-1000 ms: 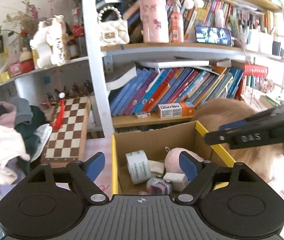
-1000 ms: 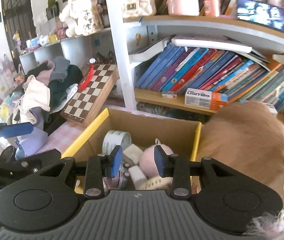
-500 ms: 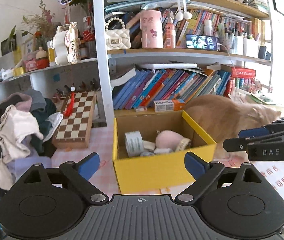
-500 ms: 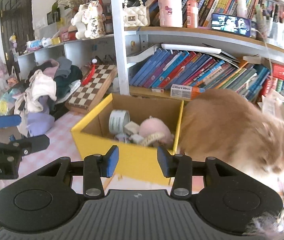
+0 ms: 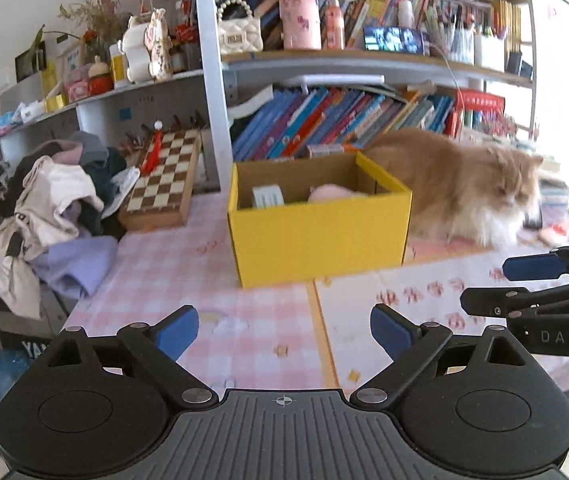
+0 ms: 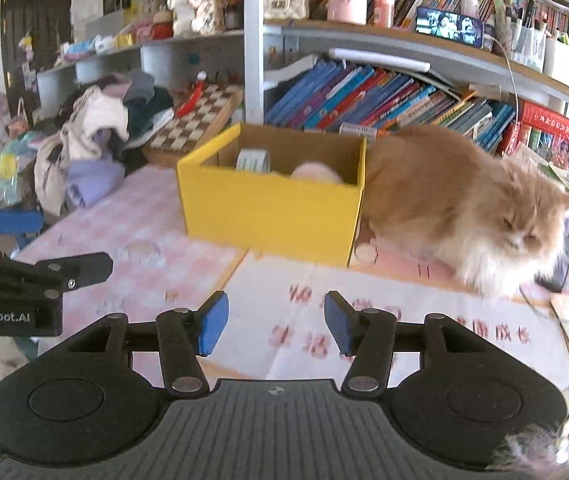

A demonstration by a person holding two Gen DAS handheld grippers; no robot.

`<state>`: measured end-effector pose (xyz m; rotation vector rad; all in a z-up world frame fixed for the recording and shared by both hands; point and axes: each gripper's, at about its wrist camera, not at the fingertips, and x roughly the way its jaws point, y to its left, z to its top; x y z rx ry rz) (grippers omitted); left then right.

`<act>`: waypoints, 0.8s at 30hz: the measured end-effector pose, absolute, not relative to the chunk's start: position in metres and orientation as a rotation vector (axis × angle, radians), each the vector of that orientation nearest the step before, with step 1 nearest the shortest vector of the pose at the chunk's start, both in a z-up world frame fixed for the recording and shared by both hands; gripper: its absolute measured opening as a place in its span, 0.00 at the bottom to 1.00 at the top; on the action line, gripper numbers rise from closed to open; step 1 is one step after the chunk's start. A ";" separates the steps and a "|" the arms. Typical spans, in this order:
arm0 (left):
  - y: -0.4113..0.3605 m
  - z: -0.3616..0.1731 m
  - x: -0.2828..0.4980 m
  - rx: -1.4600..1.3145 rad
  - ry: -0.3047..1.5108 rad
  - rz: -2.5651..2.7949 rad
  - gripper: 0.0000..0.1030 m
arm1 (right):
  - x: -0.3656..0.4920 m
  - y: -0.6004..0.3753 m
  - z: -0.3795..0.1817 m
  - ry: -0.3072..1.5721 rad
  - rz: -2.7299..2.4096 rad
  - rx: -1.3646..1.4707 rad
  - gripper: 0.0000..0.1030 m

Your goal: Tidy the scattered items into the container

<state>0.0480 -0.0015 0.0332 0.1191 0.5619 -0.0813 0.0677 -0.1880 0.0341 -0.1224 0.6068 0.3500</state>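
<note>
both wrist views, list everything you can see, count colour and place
box: 1, yellow outside and brown inside, middle of the table
tape roll: 1, white, inside the box on its left
soft round thing: 1, pink, inside the box on its right
cat: 1, orange and white, on the table right of the box
tablecloth: 1, pink check, covering the table
chessboard: 1, brown and cream, leaning left of the box
clothes pile: 1, white, lilac and dark, far left
books: many, mostly blue and red, shelf behind the box
tumbler: 1, pink, upper shelf
handbag: 1, cream, upper shelf
left hand-held gripper: 1, black with blue pads, open, empty
right hand-held gripper: 1, black with blue pads, open, empty
</note>
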 end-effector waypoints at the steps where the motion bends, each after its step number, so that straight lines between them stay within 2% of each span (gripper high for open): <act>1: -0.001 0.031 0.045 0.120 0.569 -0.078 0.92 | 0.064 -0.187 0.031 0.614 0.349 -0.126 0.50; 9: -0.004 0.009 0.030 0.126 0.637 -0.075 0.92 | 0.047 -0.184 0.007 0.673 0.314 -0.125 0.52; 16: -0.002 -0.001 0.025 0.108 0.676 -0.086 0.92 | 0.041 -0.185 -0.001 0.707 0.300 -0.116 0.59; 21: -0.002 -0.002 0.023 0.094 0.688 -0.096 0.92 | 0.037 -0.186 0.001 0.702 0.291 -0.110 0.74; 23: -0.004 -0.002 0.024 0.105 0.687 -0.084 0.96 | 0.037 -0.186 0.002 0.695 0.287 -0.109 0.85; 24: -0.004 -0.002 0.024 0.110 0.687 -0.074 0.97 | 0.037 -0.186 0.003 0.692 0.283 -0.109 0.85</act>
